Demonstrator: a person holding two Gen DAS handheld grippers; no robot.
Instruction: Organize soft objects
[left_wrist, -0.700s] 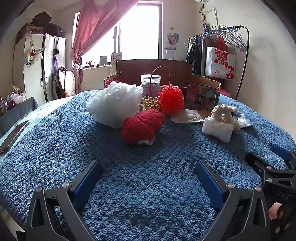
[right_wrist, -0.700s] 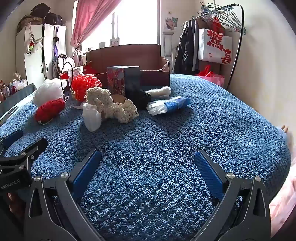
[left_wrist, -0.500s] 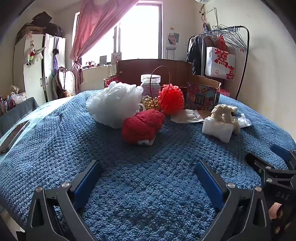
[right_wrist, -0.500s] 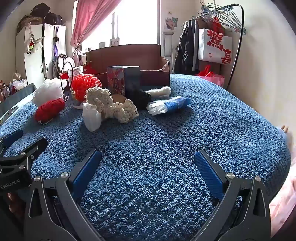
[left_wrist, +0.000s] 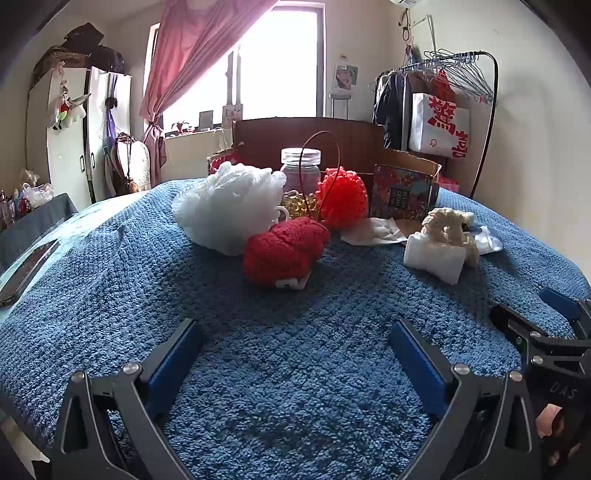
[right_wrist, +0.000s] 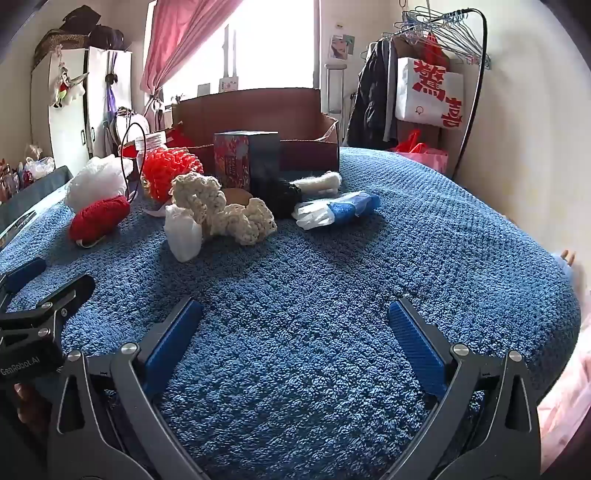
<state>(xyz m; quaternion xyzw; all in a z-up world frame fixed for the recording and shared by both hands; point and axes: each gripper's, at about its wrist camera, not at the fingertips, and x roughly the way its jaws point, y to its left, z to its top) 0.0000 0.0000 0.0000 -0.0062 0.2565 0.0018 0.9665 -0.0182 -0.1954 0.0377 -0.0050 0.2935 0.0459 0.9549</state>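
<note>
Evidently nothing has been picked up yet: the left tongs (left_wrist: 295, 354) and the right tongs (right_wrist: 295, 343) both gape wide and empty, tilted down over bare blue blanket (left_wrist: 155, 266), well short of the soft things. Those sit clustered toward the far side, probably dumped there for sorting: a white mesh puff (left_wrist: 225, 210), a red knitted bundle (left_wrist: 284, 247) just before it, and a cream crocheted piece (right_wrist: 221, 210) with a cardboard box (right_wrist: 255, 110) behind, likely the bin.
</note>
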